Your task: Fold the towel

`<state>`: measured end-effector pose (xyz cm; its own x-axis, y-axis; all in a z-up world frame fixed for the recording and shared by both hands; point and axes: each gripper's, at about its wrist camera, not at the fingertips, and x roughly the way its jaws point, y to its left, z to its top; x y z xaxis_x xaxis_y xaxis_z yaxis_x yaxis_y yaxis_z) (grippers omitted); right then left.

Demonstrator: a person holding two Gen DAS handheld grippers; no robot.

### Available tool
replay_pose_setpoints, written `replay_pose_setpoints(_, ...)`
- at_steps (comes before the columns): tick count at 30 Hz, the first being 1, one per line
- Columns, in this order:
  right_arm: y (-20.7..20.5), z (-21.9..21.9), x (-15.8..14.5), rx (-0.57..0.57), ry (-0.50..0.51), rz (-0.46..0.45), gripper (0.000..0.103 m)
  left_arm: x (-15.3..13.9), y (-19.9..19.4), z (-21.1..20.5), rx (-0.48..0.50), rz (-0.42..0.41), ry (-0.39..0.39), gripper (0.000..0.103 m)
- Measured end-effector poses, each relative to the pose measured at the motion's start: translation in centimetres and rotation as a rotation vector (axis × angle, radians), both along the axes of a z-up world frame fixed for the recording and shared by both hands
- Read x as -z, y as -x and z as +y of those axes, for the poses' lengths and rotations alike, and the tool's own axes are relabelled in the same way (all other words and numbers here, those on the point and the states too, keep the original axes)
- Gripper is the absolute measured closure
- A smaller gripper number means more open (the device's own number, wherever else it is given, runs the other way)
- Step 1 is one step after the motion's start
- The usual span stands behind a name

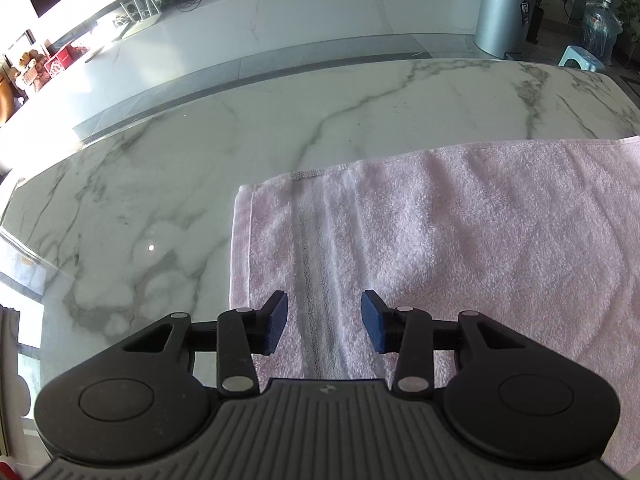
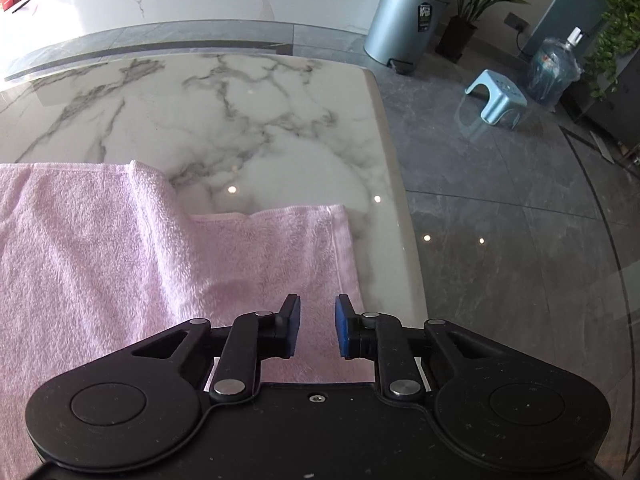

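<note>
White marble with grey veins runs under everything — my table [image 1: 168, 184] stretches away to a far edge, with grey floor tile and a long white counter [image 1: 320, 4] beyond it. On the left of the tabletop the stone is bare; the pink towel [image 1: 460, 240] begins past that, its left end marked by a pale woven band [image 1: 316, 280] running front to back. My left gripper [image 1: 323, 322] hovers over that band, blue pads [image 1: 277, 322] spread wide apart with nothing between them.

Moving right, the towel lies flat across the near part of the table. A thicker layer ends in a raised fold edge [image 2: 154, 200], and a single lower layer carries on to the towel's right hem [image 2: 346, 256], close to the table's right edge. My right gripper [image 2: 318, 330] sits above that right end, jaws parted too, though less widely — empty.

Off the table's right side, on the floor: a silver pedal bin [image 2: 404, 16], a light-blue step stool [image 2: 496, 98], a water jug [image 2: 554, 74] and potted plants [image 2: 476, 4].
</note>
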<state>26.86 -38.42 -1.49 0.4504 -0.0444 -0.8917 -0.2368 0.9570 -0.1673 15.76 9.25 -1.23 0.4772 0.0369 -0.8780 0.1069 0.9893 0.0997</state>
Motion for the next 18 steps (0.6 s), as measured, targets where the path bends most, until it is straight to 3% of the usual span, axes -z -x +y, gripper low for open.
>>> replay_pose_setpoints(9, -1.2, 0.3, 1.7, -0.009, 0.018, 0.016, 0.087, 1.0, -0.6, 0.3, 0.011, 0.016, 0.020, 0.064)
replay_pose_setpoints(18, -1.8, -1.4, 1.8, 0.050, 0.073, 0.000, 0.087, 0.9, -0.4, 0.9, -0.044, 0.029, 0.029, 0.062)
